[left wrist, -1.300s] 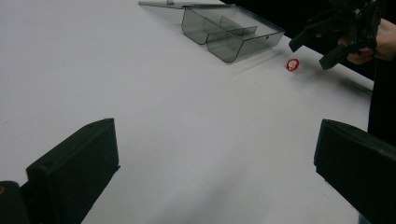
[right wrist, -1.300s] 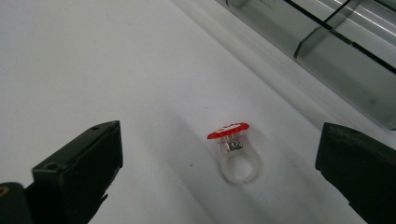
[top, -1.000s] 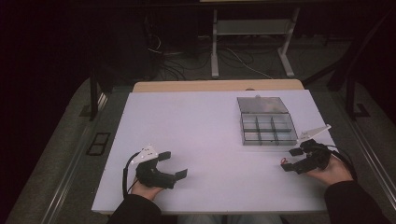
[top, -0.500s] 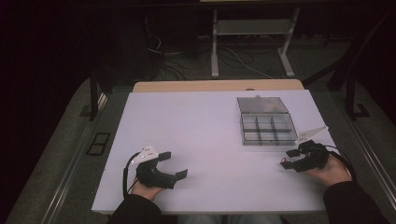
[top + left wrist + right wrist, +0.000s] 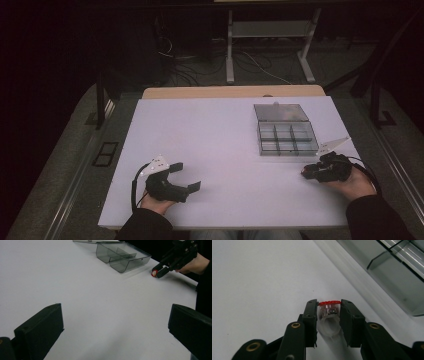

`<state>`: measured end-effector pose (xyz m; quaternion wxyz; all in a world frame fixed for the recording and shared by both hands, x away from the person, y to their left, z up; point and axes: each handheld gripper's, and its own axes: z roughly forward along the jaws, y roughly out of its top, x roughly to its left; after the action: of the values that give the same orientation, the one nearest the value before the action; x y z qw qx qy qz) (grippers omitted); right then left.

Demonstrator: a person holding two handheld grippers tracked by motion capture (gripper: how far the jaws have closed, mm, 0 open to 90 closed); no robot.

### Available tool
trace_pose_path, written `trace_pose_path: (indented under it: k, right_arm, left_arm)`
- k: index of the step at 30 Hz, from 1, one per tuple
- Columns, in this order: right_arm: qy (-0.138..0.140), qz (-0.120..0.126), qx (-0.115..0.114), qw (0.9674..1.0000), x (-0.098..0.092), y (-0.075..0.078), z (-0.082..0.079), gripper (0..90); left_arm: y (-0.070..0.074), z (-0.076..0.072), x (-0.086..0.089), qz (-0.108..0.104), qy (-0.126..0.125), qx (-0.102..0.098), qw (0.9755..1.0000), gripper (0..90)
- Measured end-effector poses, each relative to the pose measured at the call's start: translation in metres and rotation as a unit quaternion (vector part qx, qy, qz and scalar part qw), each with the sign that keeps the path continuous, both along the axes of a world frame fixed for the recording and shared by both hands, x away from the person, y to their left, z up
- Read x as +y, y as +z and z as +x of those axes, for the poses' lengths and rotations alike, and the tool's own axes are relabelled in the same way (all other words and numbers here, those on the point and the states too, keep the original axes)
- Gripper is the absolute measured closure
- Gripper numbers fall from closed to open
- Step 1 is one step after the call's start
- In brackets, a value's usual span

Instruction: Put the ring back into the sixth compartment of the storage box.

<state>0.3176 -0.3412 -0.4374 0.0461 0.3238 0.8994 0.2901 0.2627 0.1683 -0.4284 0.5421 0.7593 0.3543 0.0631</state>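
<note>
red-capped clear piece [image 5: 329, 308] | clamped in right hand-held gripper [image 5: 329, 312], jaws just closed | compartment box [image 5: 286, 132] near | left hand-held gripper [image 5: 186, 176] wide

- Your high view looks forward and down from above your side, far enough back to see the whole white surface [image 5: 220, 150].
- Your left gripper view sits low, looking across to the clear box [image 5: 122, 255].
- Your right gripper view is very close, beside that same box [image 5: 392, 267].
</note>
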Motion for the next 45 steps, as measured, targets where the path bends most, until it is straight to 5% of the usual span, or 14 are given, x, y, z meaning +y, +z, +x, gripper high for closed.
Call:
trace_pose_path:
  k: [19, 45]
  right_arm:
    - [-0.018, 0.026, 0.025, 0.9992, -0.004, 0.005, 0.001, 70.1]
    - [-0.017, 0.025, 0.005, 0.9995, -0.007, 0.041, 0.008, 70.1]
  left_arm:
    - [0.0, 0.0, 0.0, -0.002, -0.001, 0.001, 1.0, 0.0]
    - [0.0, 0.0, 0.0, -0.002, -0.003, 0.001, 1.0, 0.0]
